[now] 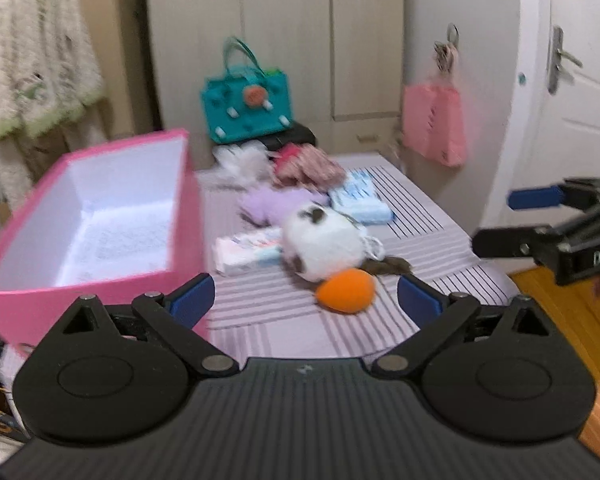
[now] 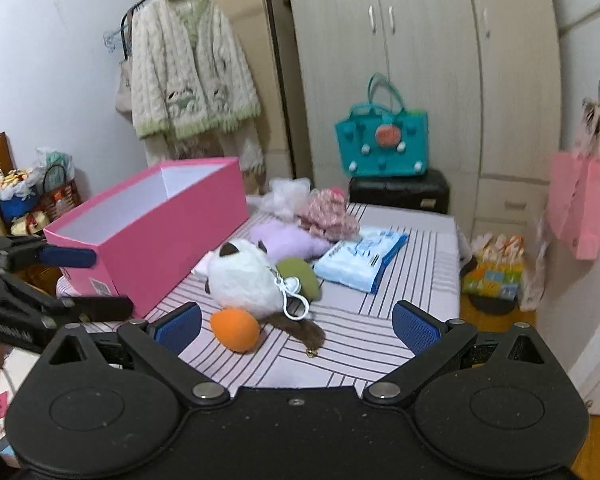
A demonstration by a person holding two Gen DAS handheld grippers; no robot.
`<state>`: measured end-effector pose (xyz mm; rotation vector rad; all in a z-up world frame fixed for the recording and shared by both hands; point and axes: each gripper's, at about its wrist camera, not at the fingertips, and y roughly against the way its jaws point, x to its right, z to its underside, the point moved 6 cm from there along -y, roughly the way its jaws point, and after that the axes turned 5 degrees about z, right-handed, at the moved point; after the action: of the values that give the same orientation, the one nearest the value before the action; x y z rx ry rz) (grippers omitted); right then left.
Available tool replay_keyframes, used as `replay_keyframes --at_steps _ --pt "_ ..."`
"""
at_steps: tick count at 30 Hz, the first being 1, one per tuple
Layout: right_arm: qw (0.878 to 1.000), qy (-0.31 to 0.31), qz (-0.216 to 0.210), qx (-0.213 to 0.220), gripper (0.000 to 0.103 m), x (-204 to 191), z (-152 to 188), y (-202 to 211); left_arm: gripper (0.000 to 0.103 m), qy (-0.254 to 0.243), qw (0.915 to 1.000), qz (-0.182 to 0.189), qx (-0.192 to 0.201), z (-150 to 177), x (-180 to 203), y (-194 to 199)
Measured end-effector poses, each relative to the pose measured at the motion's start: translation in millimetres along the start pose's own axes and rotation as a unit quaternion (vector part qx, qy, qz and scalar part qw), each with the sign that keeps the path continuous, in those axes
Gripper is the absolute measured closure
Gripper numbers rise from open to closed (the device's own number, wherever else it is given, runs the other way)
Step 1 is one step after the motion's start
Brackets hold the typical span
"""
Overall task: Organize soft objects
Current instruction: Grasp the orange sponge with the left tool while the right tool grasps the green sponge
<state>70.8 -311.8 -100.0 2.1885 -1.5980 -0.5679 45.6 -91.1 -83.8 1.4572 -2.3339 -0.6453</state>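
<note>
Both tongs are wide apart with nothing between them: the left tongs (image 1: 306, 300) sit low over the near end of the bed (image 1: 300, 332), and the right tongs (image 2: 296, 322) hover just beside them, a bit off to the right. Closest thing on the striped sheet is an orange egg-shaped sponge (image 2: 236, 329), touching a brown furry tail-looking piece (image 2: 300, 330) and a white plush toy with brown patches (image 2: 244, 280) that has a white keychain clip (image 2: 294, 300) hanging off it. An olive green soft thing (image 2: 300, 278) is tucked right against the plush. Left of the pile there's an open pink box (image 2: 148, 232), white inside and nothing in it, sitting along the bed's left edge. A flat tissue pack (image 1: 248, 250) lies between the box and the plush. Behind the plush is a lilac plush (image 2: 288, 240), with a light blue wipes pack (image 2: 360, 258) to its right. Further back: a pink patterned fabric bundle (image 2: 328, 214) and something white and fluffy (image 2: 286, 194), kinda blurry. Past the bed a teal handbag (image 2: 382, 142) stands on a black stool (image 2: 398, 190) by the wardrobe (image 2: 420, 60).
</note>
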Motion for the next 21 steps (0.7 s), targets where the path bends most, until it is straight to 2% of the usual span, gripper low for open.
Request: replay_keyframes --at_steps 2,6,8,11,13,15,18,21 --pt "1.0 -0.002 -0.026 -0.013 0.001 5.2 0.0 -7.7 0.009 0.001 0.9997 0.015 -0.021 0.4 6.7 -15.1" --pt "0.999 0.013 -0.044 -0.022 0.003 7.9 -2.0 -20.9 0.011 -0.01 0.9984 0.032 -0.045 2.9 20.1 -41.1" --pt "0.998 0.013 -0.052 -0.024 0.007 12.2 -5.8 -29.5 0.011 -0.015 0.9976 0.04 -0.055 3.8 25.7 -51.9" --pt "0.998 0.021 -0.05 -0.03 0.022 20.4 -11.3 -43.5 0.011 -0.016 0.9967 0.041 -0.067 7.9 29.5 -69.4" --pt "0.998 0.029 -0.05 -0.039 0.038 26.3 -15.1 -57.6 0.011 -0.015 0.9967 0.034 -0.072 11.7 28.8 -79.1" --pt "0.997 0.032 -0.054 -0.045 0.046 31.4 -19.1 -71.2 0.011 -0.016 0.997 0.025 -0.072 15.9 27.9 -89.4" --pt "0.996 0.043 -0.061 -0.045 0.051 36.7 -25.2 -93.9 0.011 -0.043 0.9966 0.026 -0.066 19.6 35.3 -94.3" --pt "0.994 0.054 -0.082 -0.051 0.052 35.8 -29.8 -117.2 0.011 -0.033 0.9957 0.034 -0.079 20.8 36.4 -100.8"
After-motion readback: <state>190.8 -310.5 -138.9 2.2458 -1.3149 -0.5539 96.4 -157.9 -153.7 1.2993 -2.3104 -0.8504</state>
